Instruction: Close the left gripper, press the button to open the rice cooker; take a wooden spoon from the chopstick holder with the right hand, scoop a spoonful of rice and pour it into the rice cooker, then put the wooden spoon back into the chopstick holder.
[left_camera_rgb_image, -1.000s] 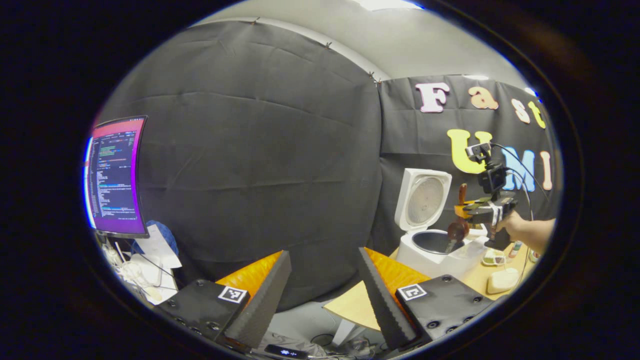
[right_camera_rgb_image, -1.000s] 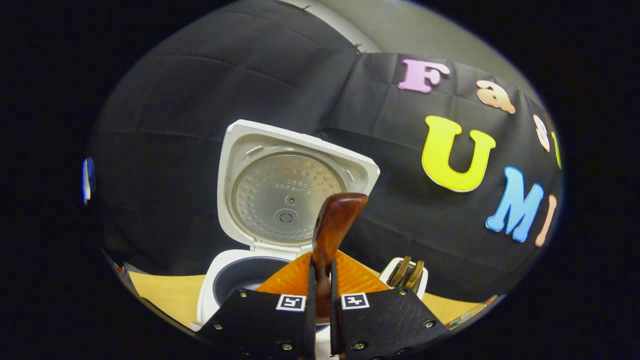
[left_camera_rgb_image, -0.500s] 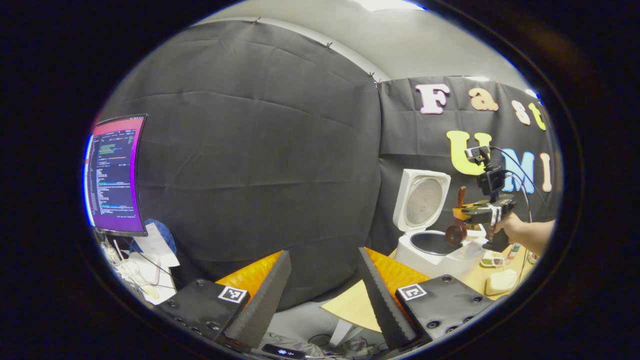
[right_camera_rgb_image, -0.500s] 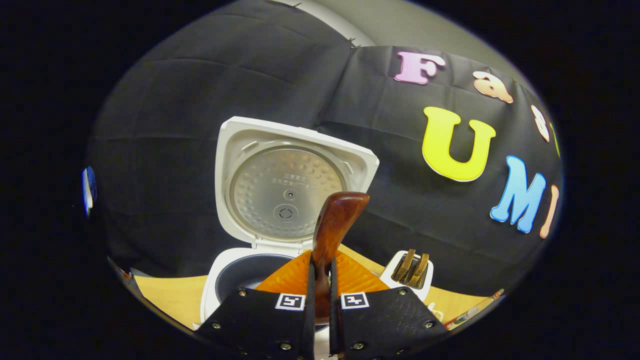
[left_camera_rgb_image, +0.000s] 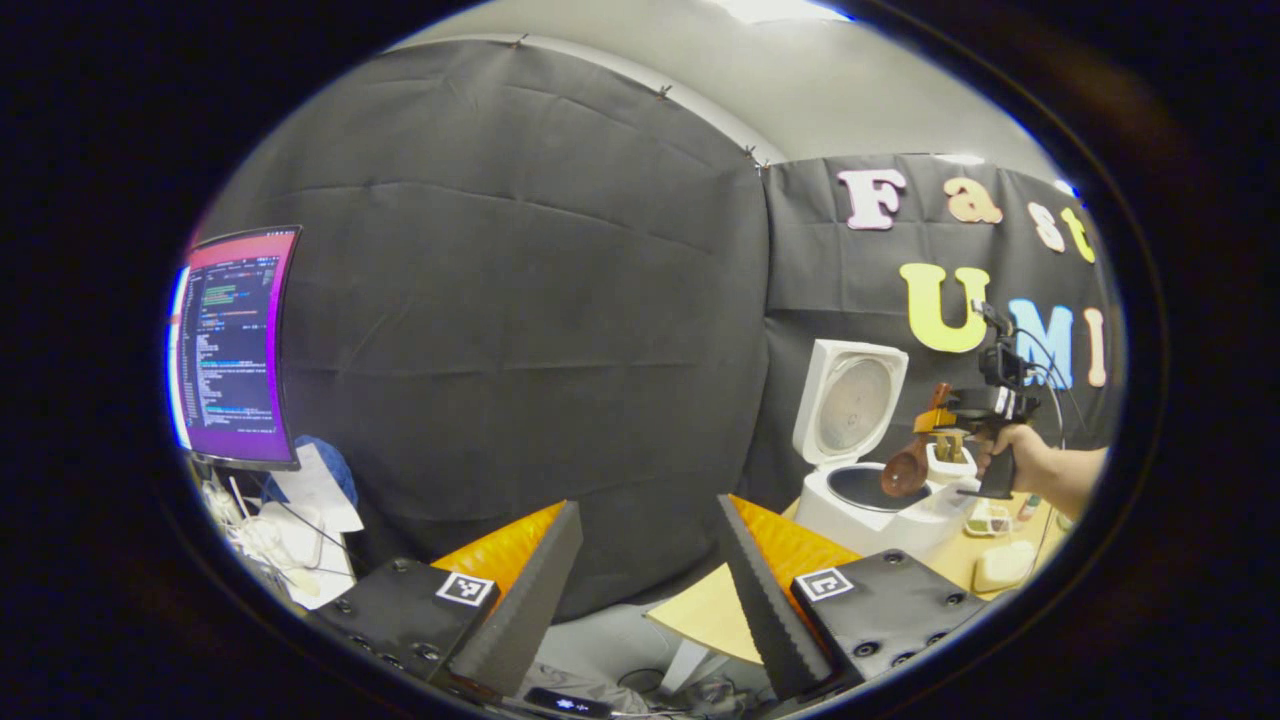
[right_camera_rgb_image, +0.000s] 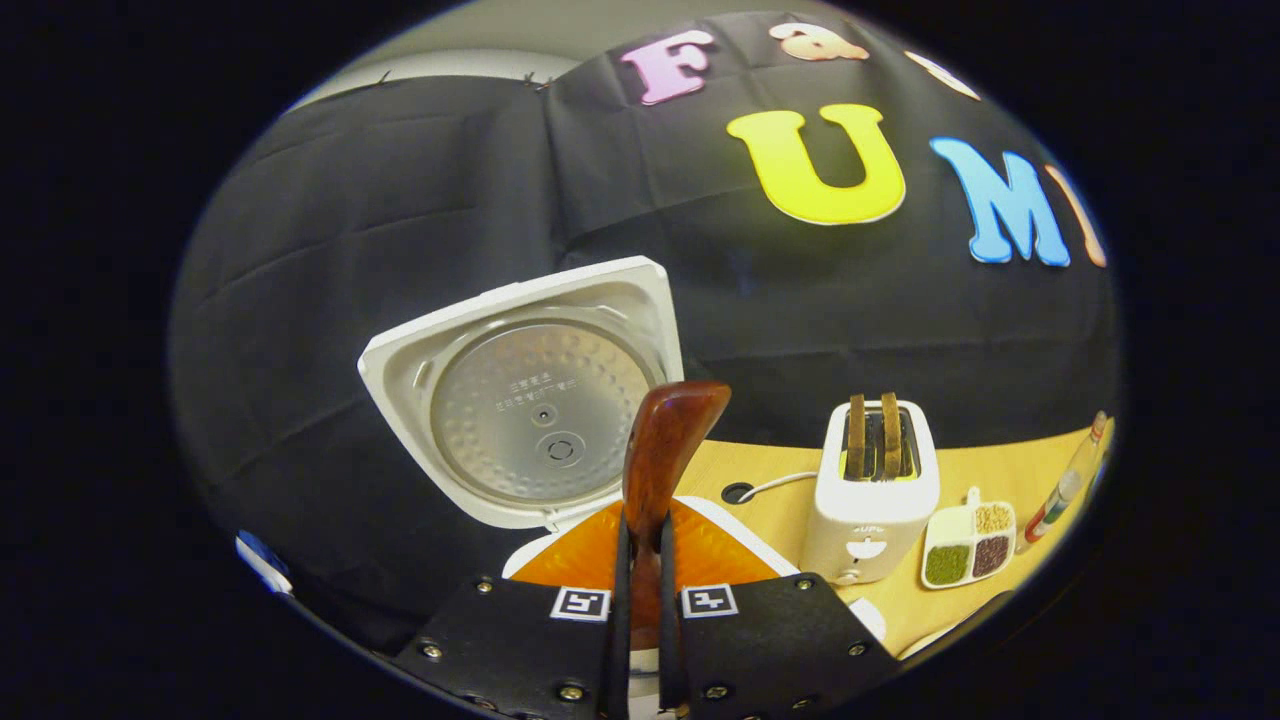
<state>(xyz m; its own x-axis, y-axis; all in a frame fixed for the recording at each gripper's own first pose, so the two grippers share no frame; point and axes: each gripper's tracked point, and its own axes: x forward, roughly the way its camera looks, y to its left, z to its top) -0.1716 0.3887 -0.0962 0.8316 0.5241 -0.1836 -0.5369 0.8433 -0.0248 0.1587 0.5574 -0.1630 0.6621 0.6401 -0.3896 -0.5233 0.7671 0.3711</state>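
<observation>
Over the open white rice cooker (left_camera_rgb_image: 860, 480), your right gripper (right_camera_rgb_image: 640, 610) clamps the brown wooden spoon (right_camera_rgb_image: 665, 450) — pouring step, bowl tipped; next, carry it back to the holder. Left gripper (left_camera_rgb_image: 640, 570) gapes wide, empty.

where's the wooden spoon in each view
Left gripper view: the wooden spoon is far off at right, tilted, bowl end low over the open rice cooker, held by the right gripper.
Right gripper view: its handle rises at bottom centre, clamped between that gripper's fingers.
Shared landmark: the raised rice cooker lid.
</observation>
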